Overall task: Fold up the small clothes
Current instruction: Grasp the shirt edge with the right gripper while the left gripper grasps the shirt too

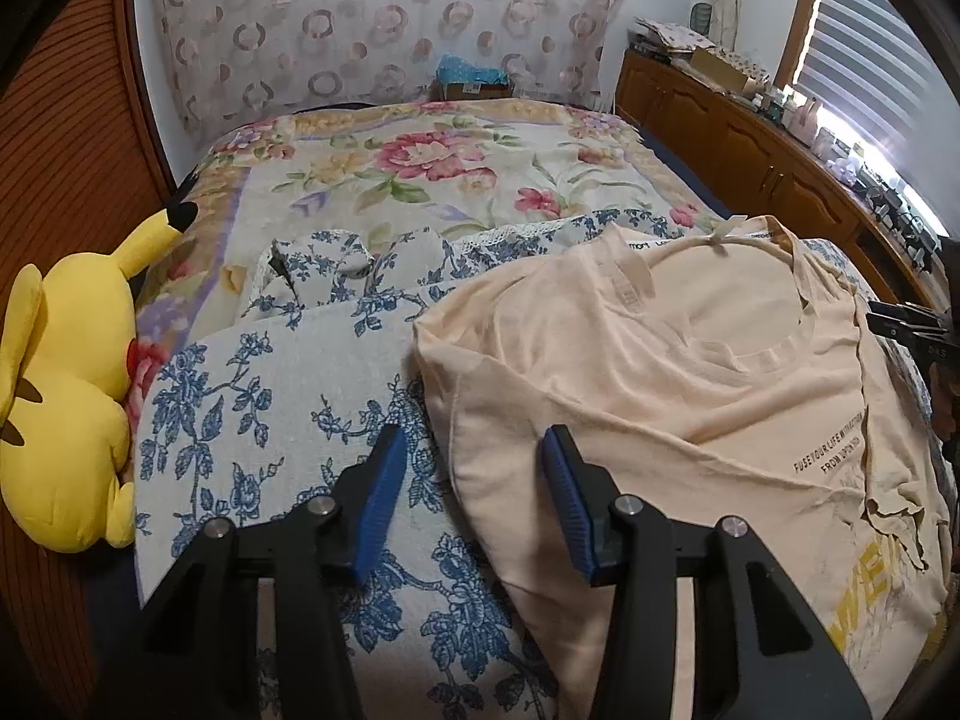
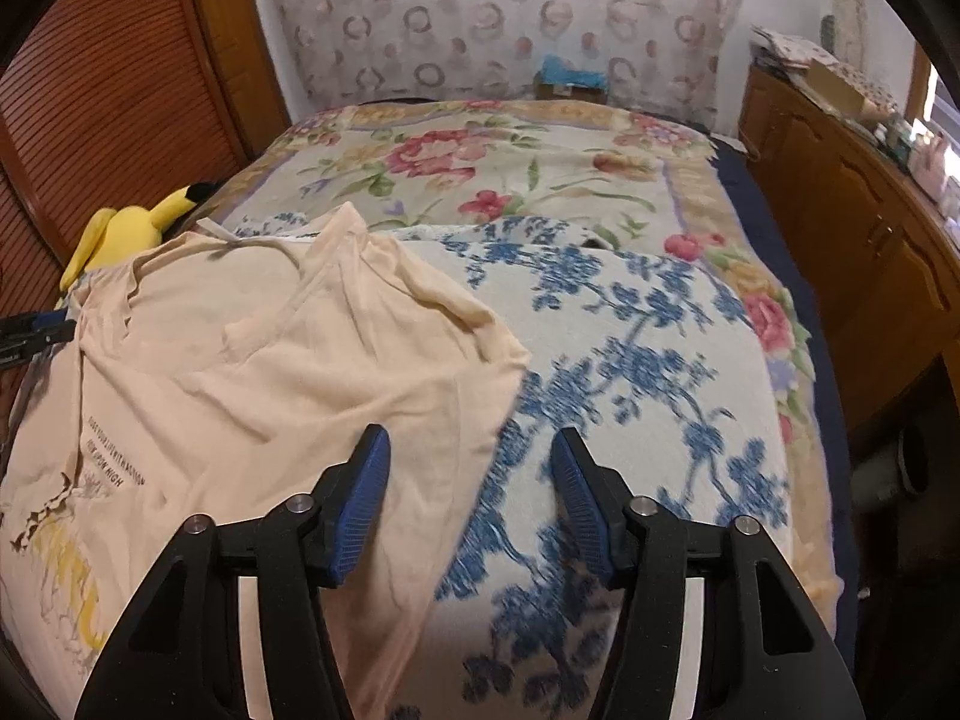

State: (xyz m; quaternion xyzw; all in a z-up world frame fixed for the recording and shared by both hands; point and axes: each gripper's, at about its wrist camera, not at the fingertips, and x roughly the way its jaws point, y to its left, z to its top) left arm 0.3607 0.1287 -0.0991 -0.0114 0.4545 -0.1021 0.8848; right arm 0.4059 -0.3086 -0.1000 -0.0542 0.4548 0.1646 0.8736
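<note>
A cream T-shirt [image 1: 660, 390] [image 2: 270, 372] with dark printed lines and yellow letters lies spread, neck away from me, on a white cloth with blue flowers [image 1: 270, 372] [image 2: 630, 360] on the bed. My left gripper [image 1: 474, 444] hovers over the shirt's left edge. Its blue pads [image 1: 384, 486] stand apart, one over the flowered cloth and one over the shirt, gripping nothing. My right gripper [image 2: 471, 444] is open over the shirt's right edge in the same way. The right wrist view is blurred.
A yellow plush toy [image 1: 60, 408] [image 2: 132, 228] lies at the bed's left side by a slatted wooden door [image 1: 60, 150]. A flowered blanket [image 1: 420, 174] covers the far bed. A cluttered wooden cabinet [image 1: 750, 144] [image 2: 852, 228] runs along the right.
</note>
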